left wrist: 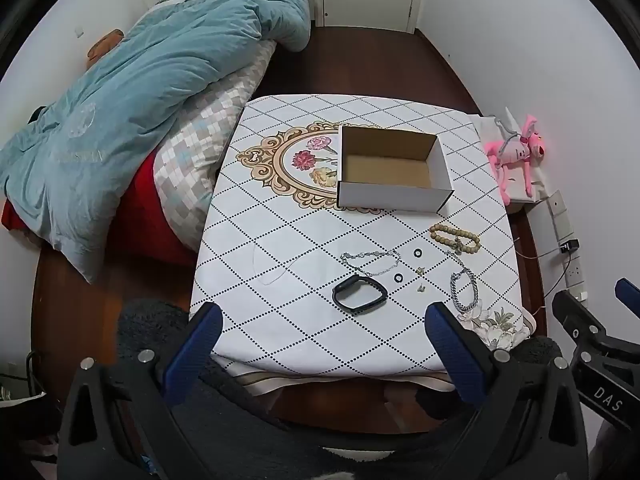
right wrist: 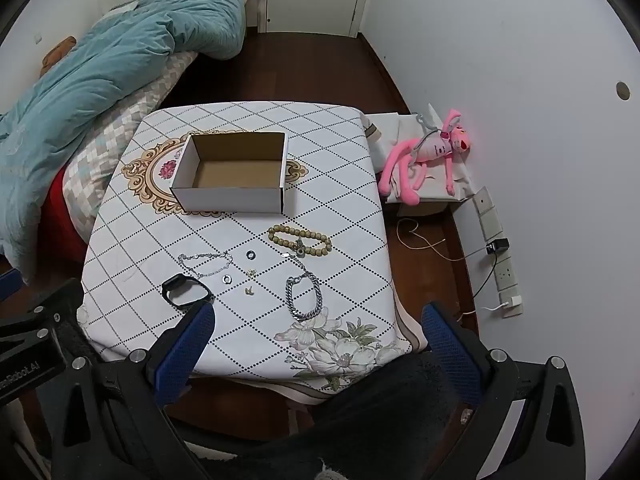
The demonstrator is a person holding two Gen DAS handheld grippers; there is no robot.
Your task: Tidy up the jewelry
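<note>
An open, empty white cardboard box (left wrist: 394, 168) (right wrist: 232, 172) stands mid-table. In front of it lie a wooden bead bracelet (left wrist: 455, 237) (right wrist: 300, 240), a thick silver chain bracelet (left wrist: 464, 290) (right wrist: 304, 294), a thin silver chain (left wrist: 372, 261) (right wrist: 206, 263), a black band (left wrist: 359, 293) (right wrist: 186, 291), two small rings (left wrist: 417, 253) (right wrist: 251, 255) and tiny earrings (left wrist: 420, 278) (right wrist: 250, 280). My left gripper (left wrist: 324, 328) is open and empty above the table's near edge. My right gripper (right wrist: 316, 328) is open and empty, also at the near edge.
The table (left wrist: 280, 220) has a diamond-pattern cloth. A bed with a teal duvet (left wrist: 140, 100) is on the left. A pink plush toy (right wrist: 432, 156) lies on a low stand at the right, with wall sockets and cables (right wrist: 500, 264) beside it.
</note>
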